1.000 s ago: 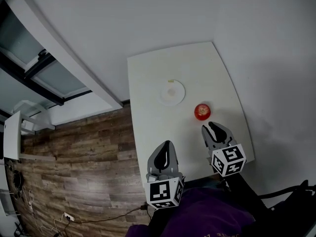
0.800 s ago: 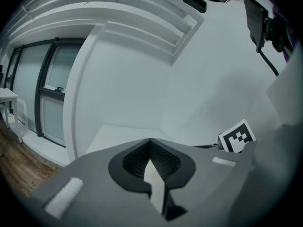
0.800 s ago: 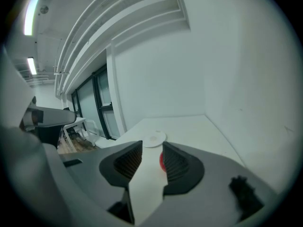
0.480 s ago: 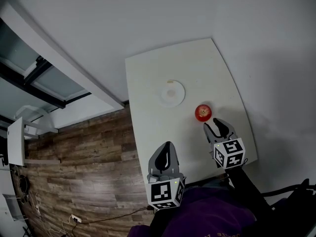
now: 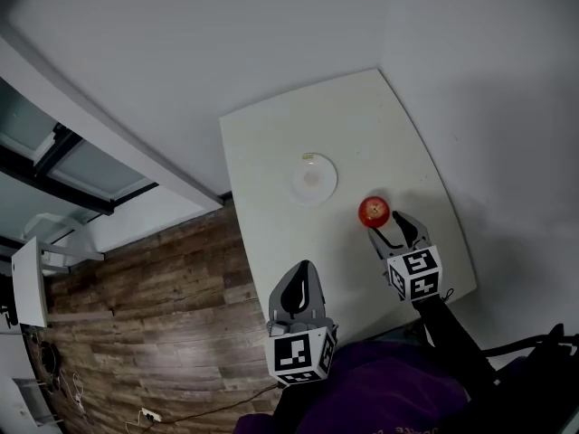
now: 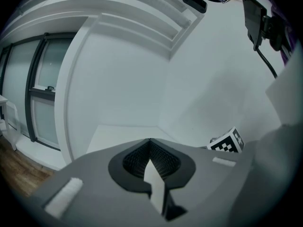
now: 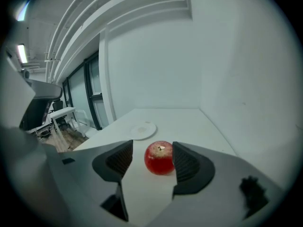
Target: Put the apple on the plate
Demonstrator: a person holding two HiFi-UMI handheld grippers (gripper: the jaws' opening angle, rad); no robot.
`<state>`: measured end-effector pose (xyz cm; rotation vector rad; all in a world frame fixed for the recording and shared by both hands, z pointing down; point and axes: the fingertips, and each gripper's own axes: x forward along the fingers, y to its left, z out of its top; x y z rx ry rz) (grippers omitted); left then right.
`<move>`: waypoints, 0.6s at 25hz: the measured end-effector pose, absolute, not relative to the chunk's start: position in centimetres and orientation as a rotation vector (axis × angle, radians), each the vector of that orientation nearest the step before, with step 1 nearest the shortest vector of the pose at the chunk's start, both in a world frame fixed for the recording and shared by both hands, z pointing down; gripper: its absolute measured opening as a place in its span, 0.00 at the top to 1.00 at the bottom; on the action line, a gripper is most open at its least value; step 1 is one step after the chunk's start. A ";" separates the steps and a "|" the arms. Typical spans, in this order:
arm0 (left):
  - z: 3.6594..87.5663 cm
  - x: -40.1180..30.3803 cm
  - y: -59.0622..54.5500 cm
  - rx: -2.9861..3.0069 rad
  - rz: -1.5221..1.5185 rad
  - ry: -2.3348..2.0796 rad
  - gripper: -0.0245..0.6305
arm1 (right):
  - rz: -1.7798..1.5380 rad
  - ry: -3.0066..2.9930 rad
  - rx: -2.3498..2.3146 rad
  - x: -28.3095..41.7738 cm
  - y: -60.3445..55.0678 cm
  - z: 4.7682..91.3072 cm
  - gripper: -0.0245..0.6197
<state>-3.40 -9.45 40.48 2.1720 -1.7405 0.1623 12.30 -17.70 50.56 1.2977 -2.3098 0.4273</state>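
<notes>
The apple (image 5: 373,211) sits upright on the white table (image 5: 271,143), stem end up, toward the table's right side and nearer the person than the plate (image 5: 314,178). The plate lies empty further out and to the left, apart from the apple. The right gripper (image 5: 394,229) is right behind the fruit, angled down at it. In the right gripper view the apple stands at the tips of the two jaws, close against the right pad with bare table showing between it and the left pad. Those jaws have just been opening and stand wide apart, with no pad pressing on the apple. It rests on the table, not held. The left gripper (image 5: 304,271) hangs over the table's near left edge, well apart from apple and plate, its jaws together on nothing. Wooden floor (image 5: 145,315) shows to the table's left.
</notes>
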 end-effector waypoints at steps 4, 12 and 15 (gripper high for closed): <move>40.8 -4.2 -10.2 2.172 0.163 -1.730 0.95 | 0.406 -2.271 1.282 11.9 -18.5 51.7 0.54; 41.7 -5.0 -11.0 2.163 0.186 -1.703 0.95 | 0.418 -2.195 1.268 12.0 -20.1 53.9 0.45; 42.1 -5.4 -11.3 2.156 0.193 -1.703 0.95 | 0.432 -2.174 1.266 12.1 -20.6 54.7 0.43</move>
